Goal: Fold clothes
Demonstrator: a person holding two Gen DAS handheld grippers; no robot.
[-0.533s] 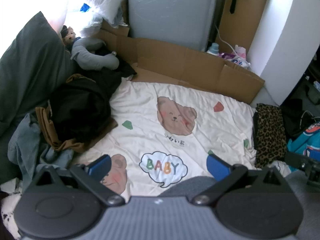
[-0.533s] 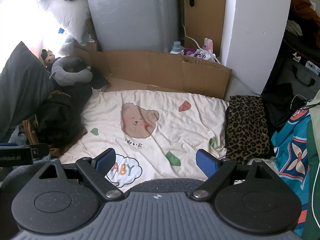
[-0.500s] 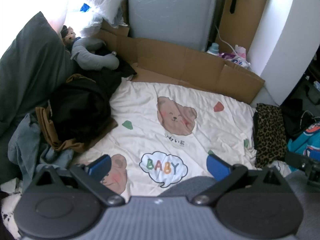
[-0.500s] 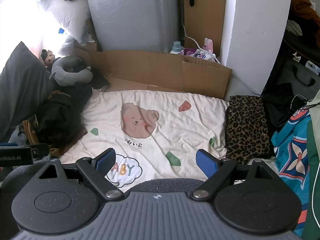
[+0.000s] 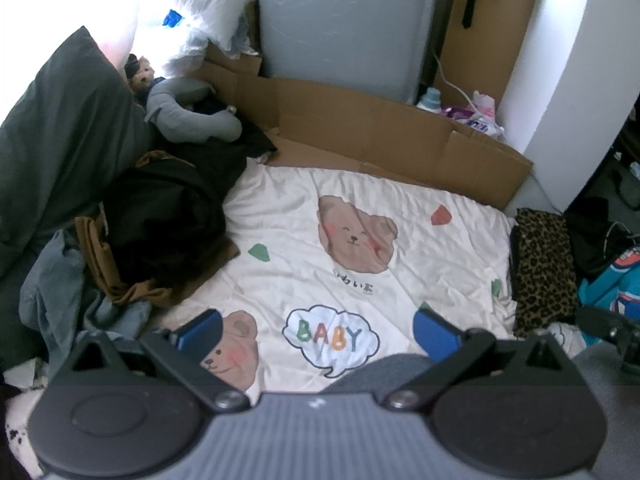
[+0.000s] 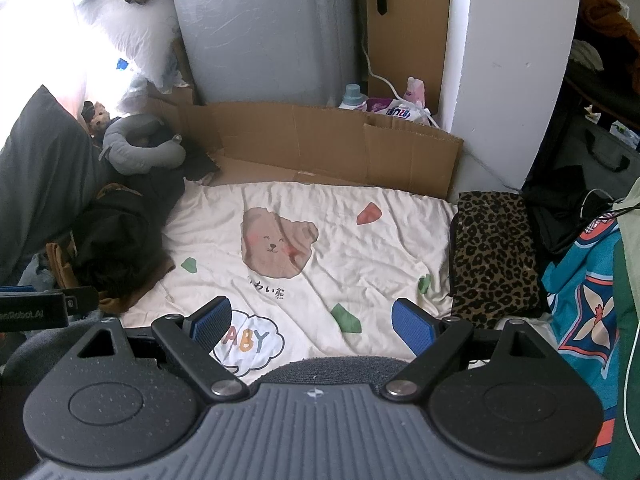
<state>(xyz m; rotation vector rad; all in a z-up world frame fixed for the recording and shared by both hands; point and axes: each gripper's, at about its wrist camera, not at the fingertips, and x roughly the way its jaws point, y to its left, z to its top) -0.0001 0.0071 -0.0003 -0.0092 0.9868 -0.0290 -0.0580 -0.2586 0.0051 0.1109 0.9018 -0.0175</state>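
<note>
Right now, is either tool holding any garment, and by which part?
Nothing is held. The left tool and right tool both stand open above the cream bear-print blanket, with no cloth between their blue pads.

hidden: near edge of cream bear sheet (image 5: 360, 208) covered by left gripper (image 5: 318, 332) body | buried: brown garment (image 5: 100, 264) under black clothes pile (image 5: 168, 216) | cut off: teal patterned cloth (image 6: 584, 300) at right edge | unreadable: small print under bear
</note>
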